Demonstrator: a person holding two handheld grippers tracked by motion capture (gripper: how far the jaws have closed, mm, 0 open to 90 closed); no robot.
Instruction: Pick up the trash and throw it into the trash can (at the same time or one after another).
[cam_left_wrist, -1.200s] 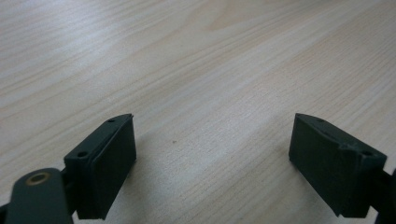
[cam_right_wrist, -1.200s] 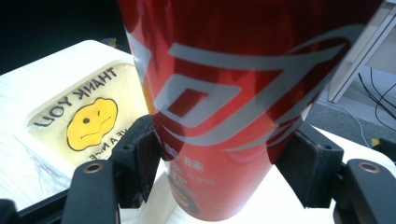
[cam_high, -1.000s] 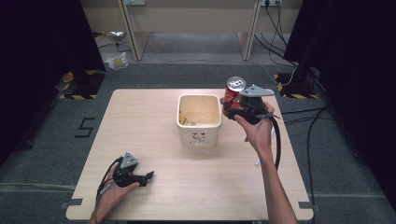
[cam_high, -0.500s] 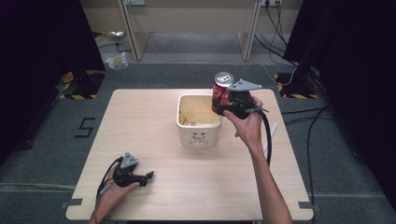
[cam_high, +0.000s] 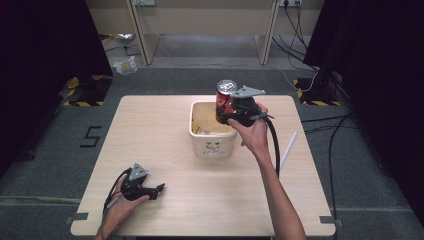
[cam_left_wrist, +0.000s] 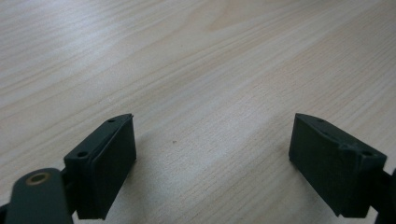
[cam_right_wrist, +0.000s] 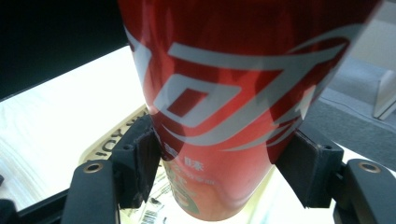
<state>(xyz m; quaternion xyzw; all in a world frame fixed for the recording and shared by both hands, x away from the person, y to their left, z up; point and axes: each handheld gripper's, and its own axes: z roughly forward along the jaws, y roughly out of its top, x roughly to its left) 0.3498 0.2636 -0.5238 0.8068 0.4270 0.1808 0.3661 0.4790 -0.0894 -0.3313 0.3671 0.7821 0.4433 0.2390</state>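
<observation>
— Where is the can right now, and what has hold of it?

— Your right gripper (cam_high: 226, 114) has the red aluminium drinks can (cam_high: 225, 100) clamped low on its body, upright, raised over the right rim of the cream plastic tub (cam_high: 212, 145) at mid-table. In the right gripper view the pads (cam_right_wrist: 149, 161) press both sides of the can (cam_right_wrist: 233, 93).

— How will it handle?

— You likely have a light, thin-walled, slick cylinder; squeeze harder and it may dent. Grip the round middle, jaws square across it.

— And the other tongs?

— Your left gripper (cam_high: 159, 188) rests on the pale wooden table (cam_high: 150, 130), jaws wide apart, holding nothing.
</observation>
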